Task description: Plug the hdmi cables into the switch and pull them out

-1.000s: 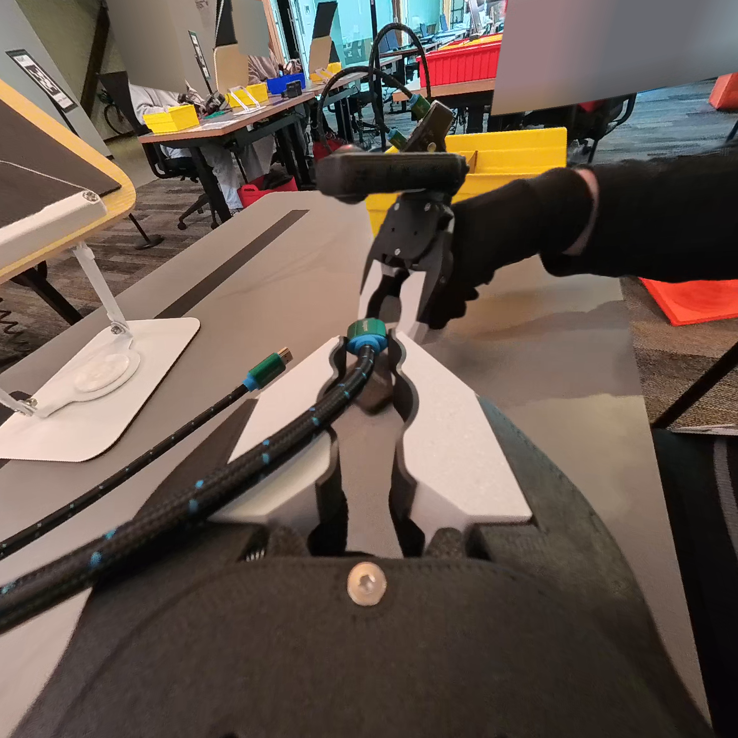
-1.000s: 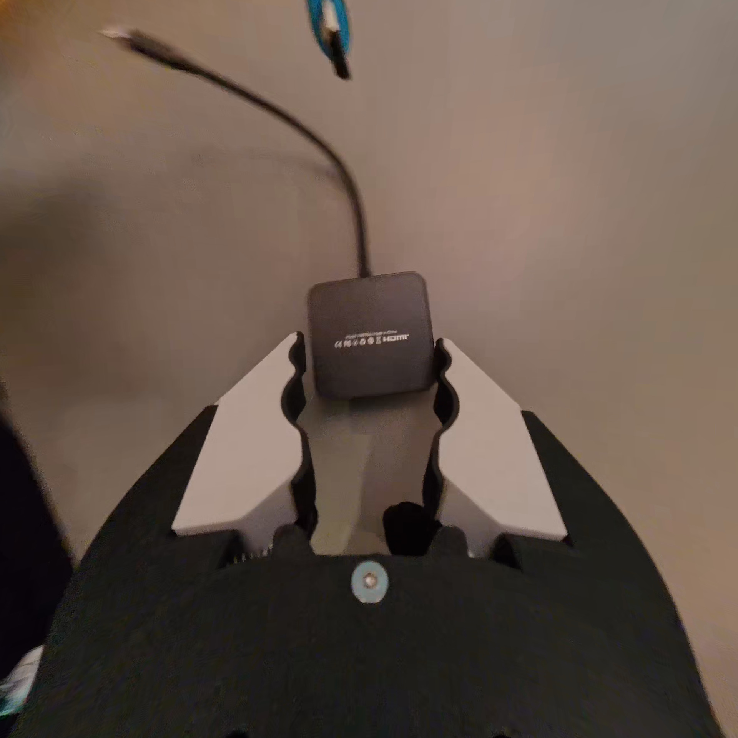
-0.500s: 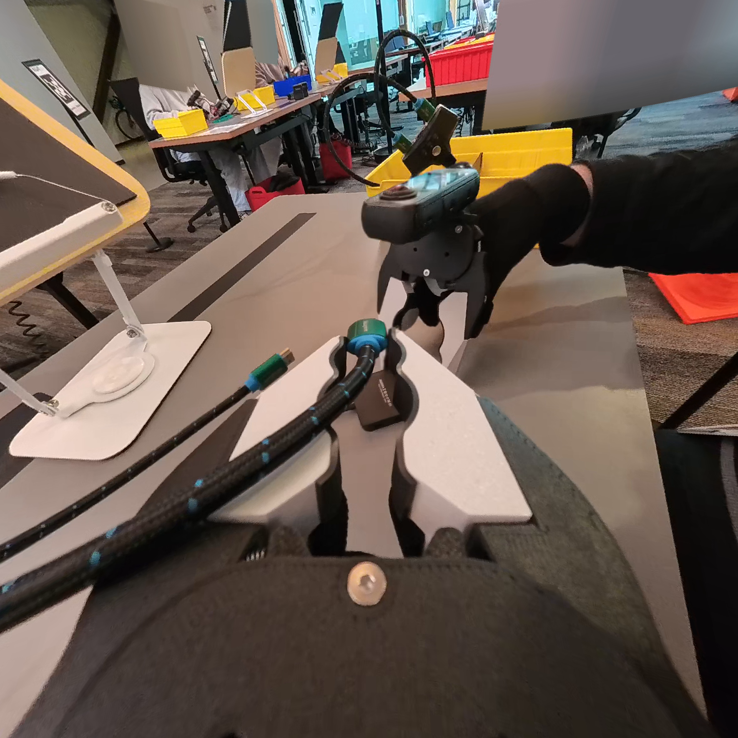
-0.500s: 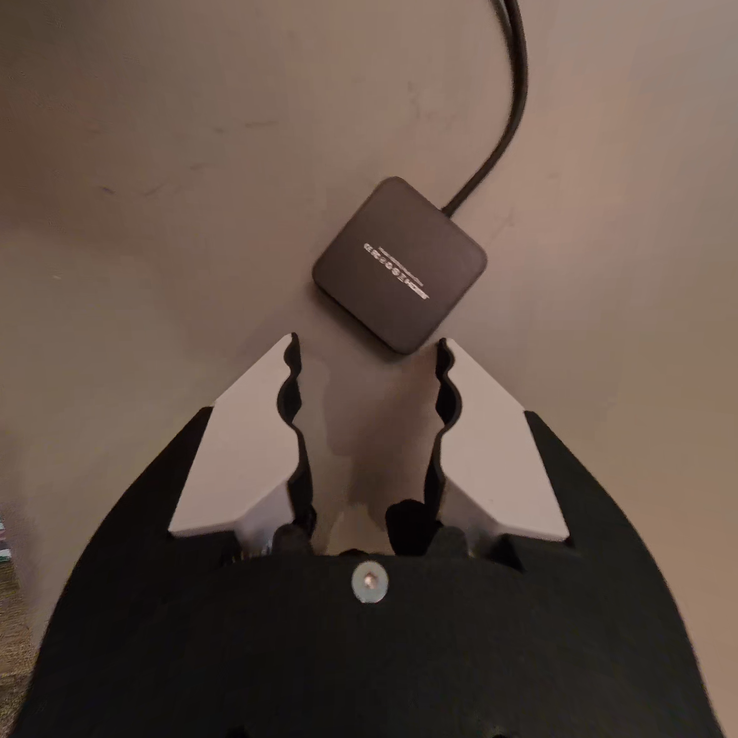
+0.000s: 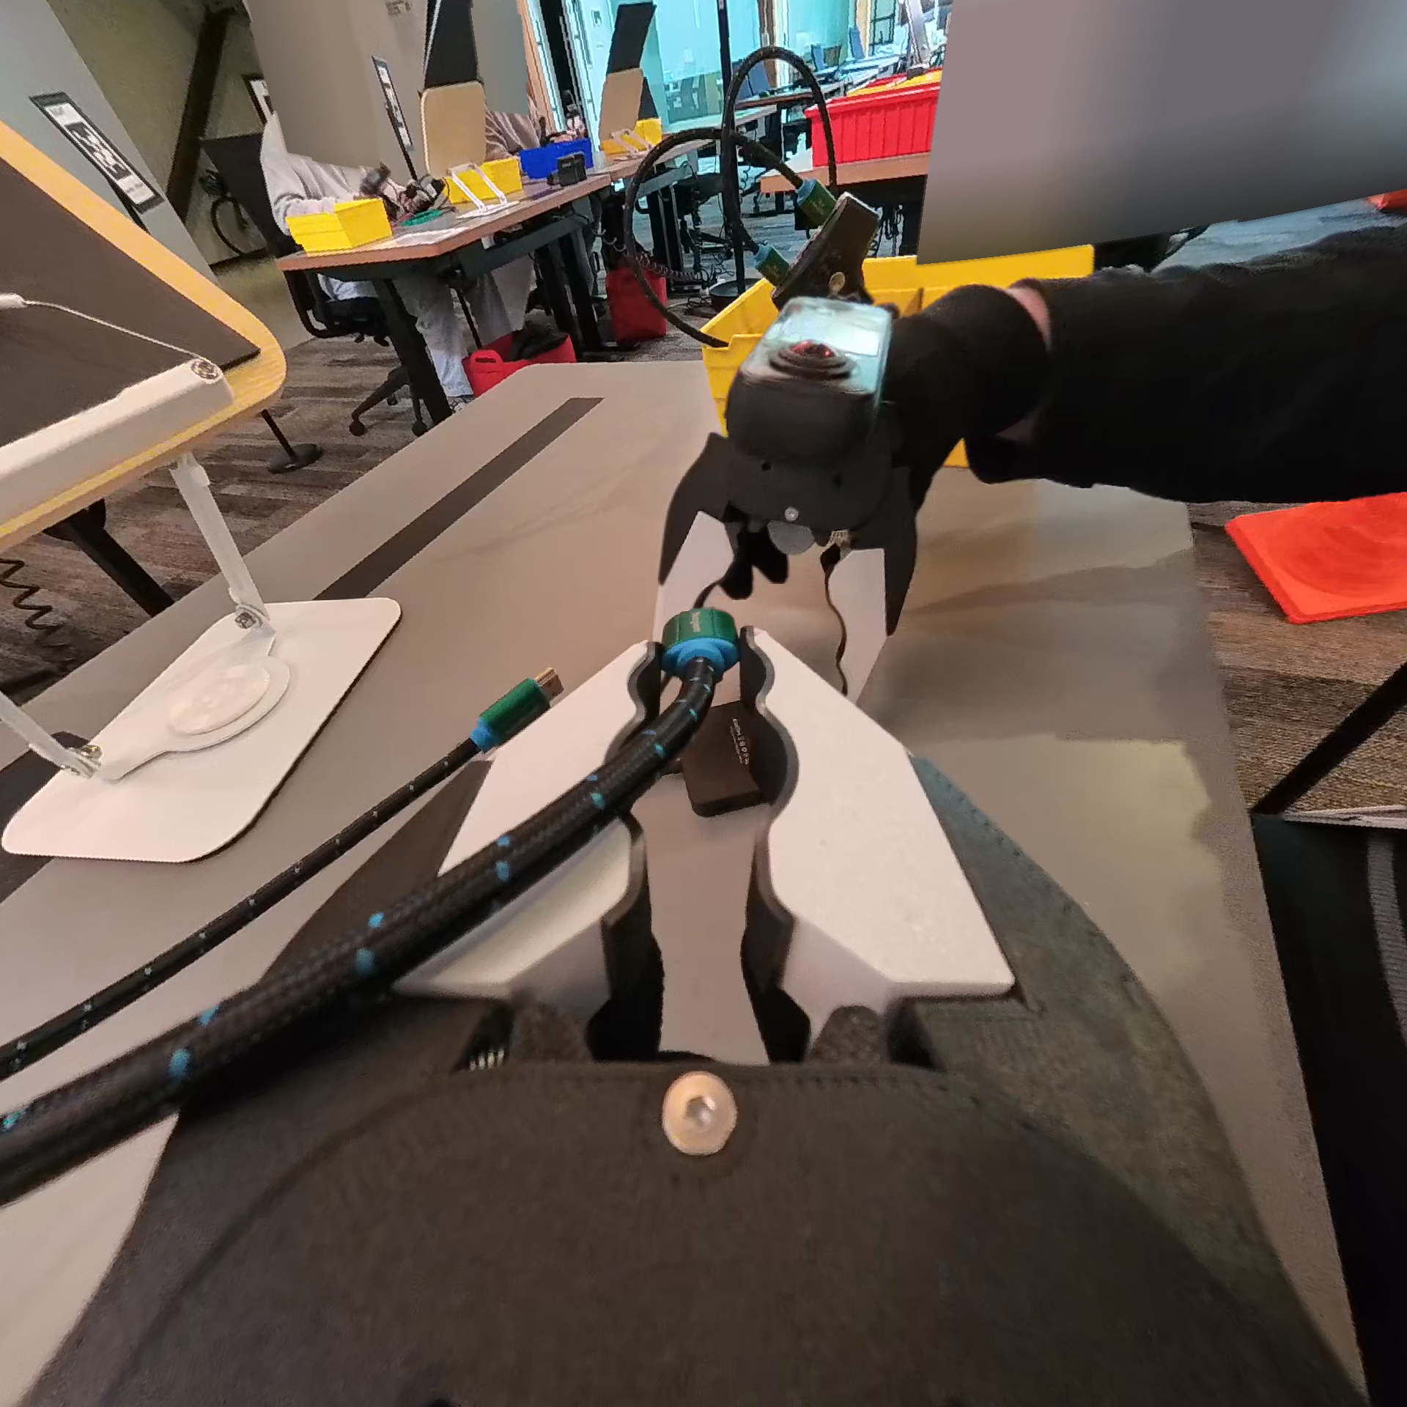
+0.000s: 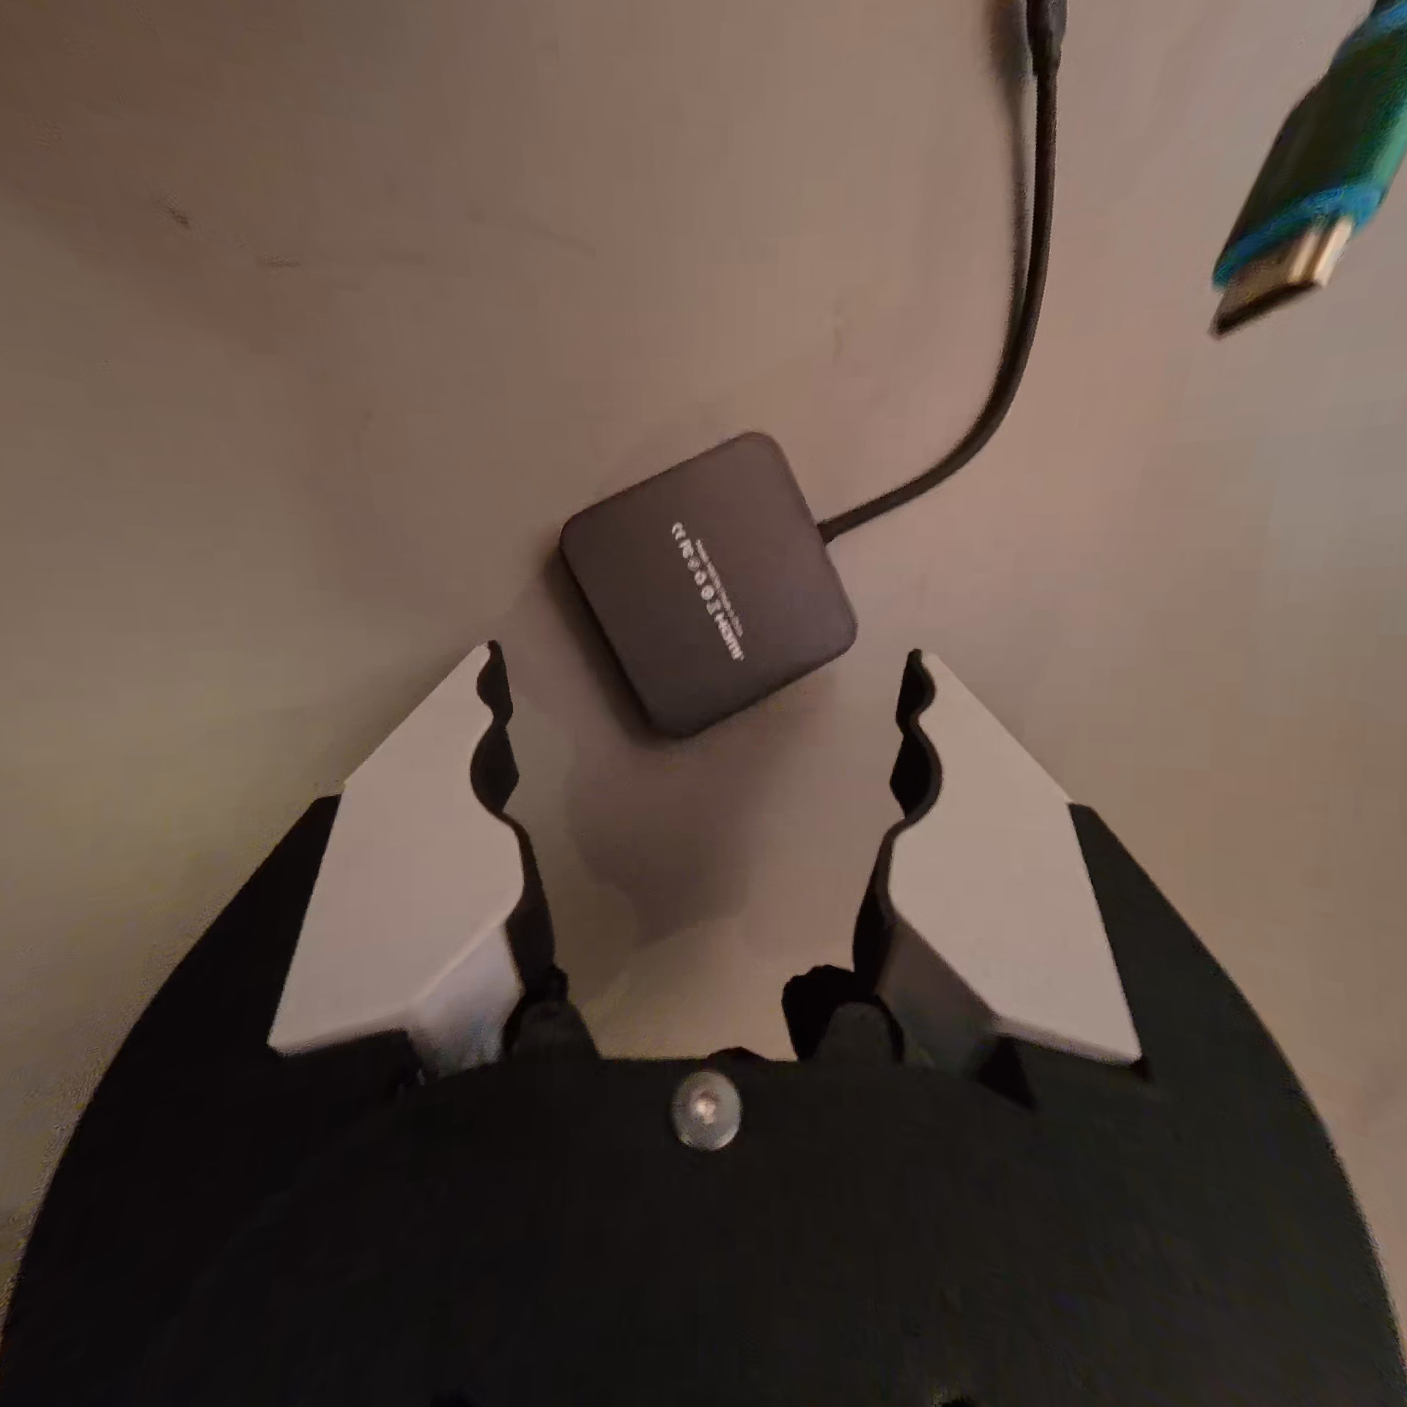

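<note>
My left gripper [image 5: 699,649] is shut on the green and blue plug [image 5: 699,630] of a thick braided HDMI cable [image 5: 533,830] and holds it above the grey table [image 5: 1028,685]. The small black square switch [image 6: 708,582] lies flat on the table, its thin black lead [image 6: 1012,396] running away; part of it shows between my left fingers [image 5: 727,761]. My right gripper [image 6: 704,658] is open and empty just above the switch's near corner; it also shows in the left wrist view [image 5: 769,609], pointing down. A blurred HDMI plug [image 6: 1309,198] hangs at the upper right. A second HDMI cable's plug [image 5: 518,704] lies on the table.
A white stand [image 5: 205,700] carrying a board stands on the table's left. A yellow bin [image 5: 898,289] sits beyond the far edge. An orange-red object [image 5: 1325,548] lies on the floor at right. Other desks with seated people are farther back. The tips of one gripper are about 15 cm away from the tips of the other.
My right gripper let go of the switch, pulled back, turned and opened wider. The switch turned on the table. My left gripper kept the plug and hardly moved.
</note>
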